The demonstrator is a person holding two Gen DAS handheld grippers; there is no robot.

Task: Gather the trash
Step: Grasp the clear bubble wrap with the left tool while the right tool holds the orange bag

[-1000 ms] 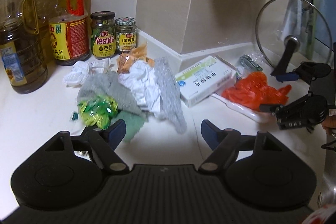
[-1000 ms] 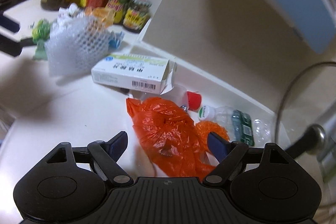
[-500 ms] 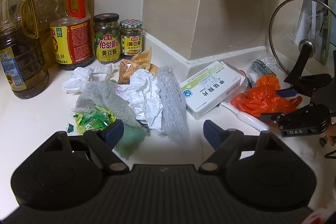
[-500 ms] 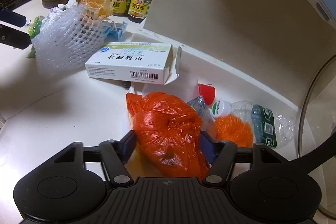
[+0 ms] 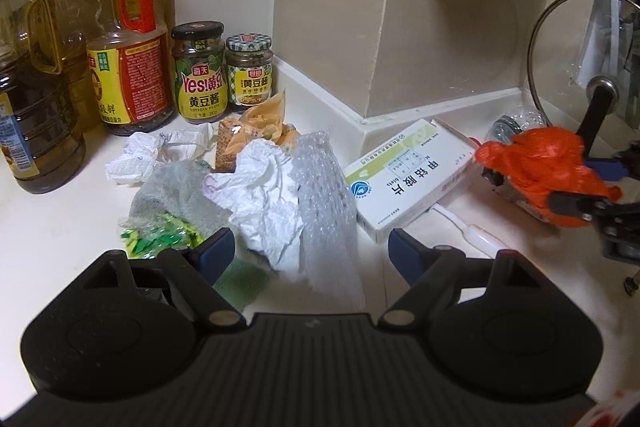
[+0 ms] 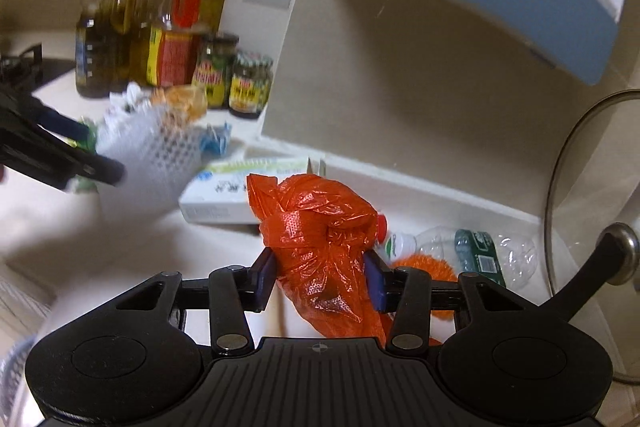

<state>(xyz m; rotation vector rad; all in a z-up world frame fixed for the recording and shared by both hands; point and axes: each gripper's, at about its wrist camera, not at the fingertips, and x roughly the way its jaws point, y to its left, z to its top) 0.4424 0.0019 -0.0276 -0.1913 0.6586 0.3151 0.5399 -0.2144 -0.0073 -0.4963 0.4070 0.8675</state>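
**Orange bag pinched, trash heap between the other tongs**

The right tongs (image 6: 320, 277) are closing on a crumpled orange plastic bag (image 6: 320, 227); both pads press its sides, and the bag looks lifted clear of the worktop (image 5: 52, 227). What the knotted bag holds cannot be told.

The left tongs (image 5: 312, 253) stand spread, with a heap of trash between and ahead of the fingers: bubble wrap (image 5: 324, 195), crumpled white paper (image 5: 264, 195), a grey cloth (image 5: 176, 191), a green wrapper (image 5: 160, 239) and an orange snack packet (image 5: 256, 131).

Just beside the heap lies a white and green medicine box (image 5: 408, 175), closed as far as shows. Behind the bag an empty clear bottle (image 6: 460, 251) lies on its side.

Against the wall stand three oil bottles (image 5: 36, 99), partly filled with dark or yellow liquid, and two lidded jars (image 5: 224, 71) of bean paste.
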